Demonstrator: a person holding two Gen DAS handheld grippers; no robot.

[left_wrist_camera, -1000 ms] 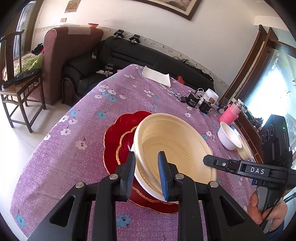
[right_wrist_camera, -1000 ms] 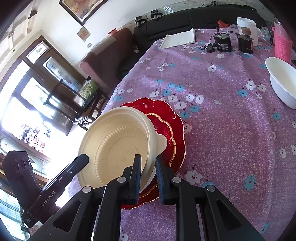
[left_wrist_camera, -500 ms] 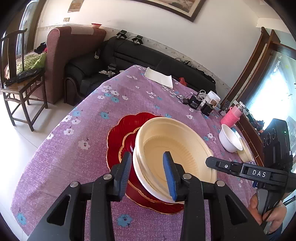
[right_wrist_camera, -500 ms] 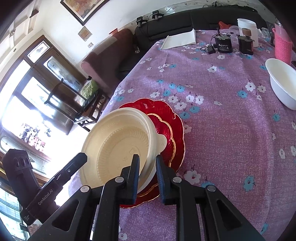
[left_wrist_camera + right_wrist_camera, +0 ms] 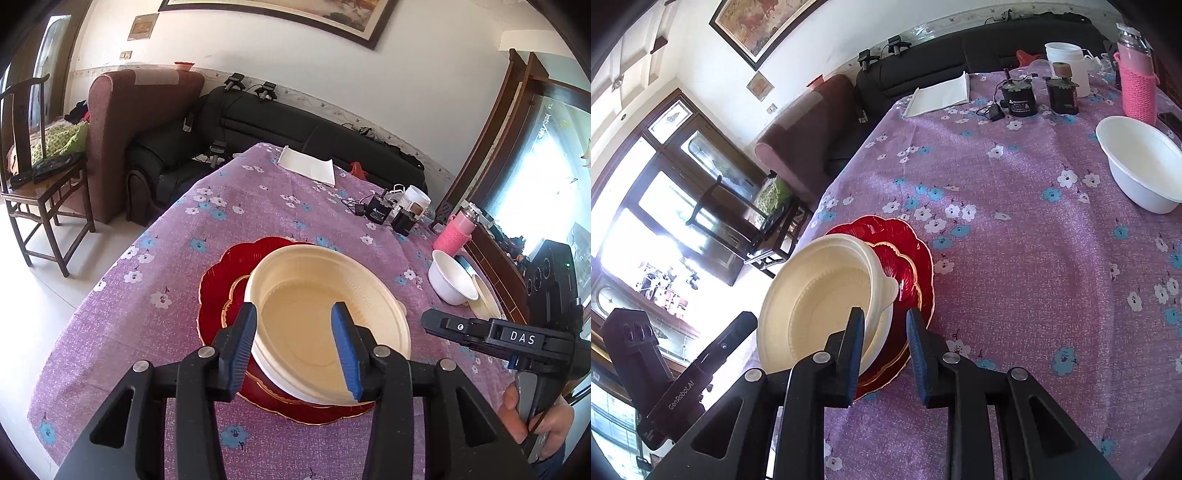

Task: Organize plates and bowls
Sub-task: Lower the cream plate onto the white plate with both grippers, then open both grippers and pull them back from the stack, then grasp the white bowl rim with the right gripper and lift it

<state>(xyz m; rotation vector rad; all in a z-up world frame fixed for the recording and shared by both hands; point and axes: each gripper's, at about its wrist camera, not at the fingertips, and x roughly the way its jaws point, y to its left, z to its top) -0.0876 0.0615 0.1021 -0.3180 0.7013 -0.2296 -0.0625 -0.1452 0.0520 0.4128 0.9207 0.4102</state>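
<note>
Cream bowl (image 5: 325, 325) sits stacked on the red plates (image 5: 218, 291), both grippers (image 5: 293, 341) (image 5: 884, 341) opening off its rim, white bowl (image 5: 1141, 166) left.

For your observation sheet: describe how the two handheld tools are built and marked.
Both are black, angular, with triangular cut-outs, silver pivot bolts and ribbed blue finger pads. The right tool carries white "DAS" lettering; the left tool reads "GenRobot.AI". No sleeve shows.

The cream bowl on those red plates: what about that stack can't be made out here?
- Left wrist view: the cream bowl hides most of the red plates.
- Right wrist view: glare from the window blurs the bowl's far rim.
- Both views: the fingers cover the bowl's near rim.
</note>
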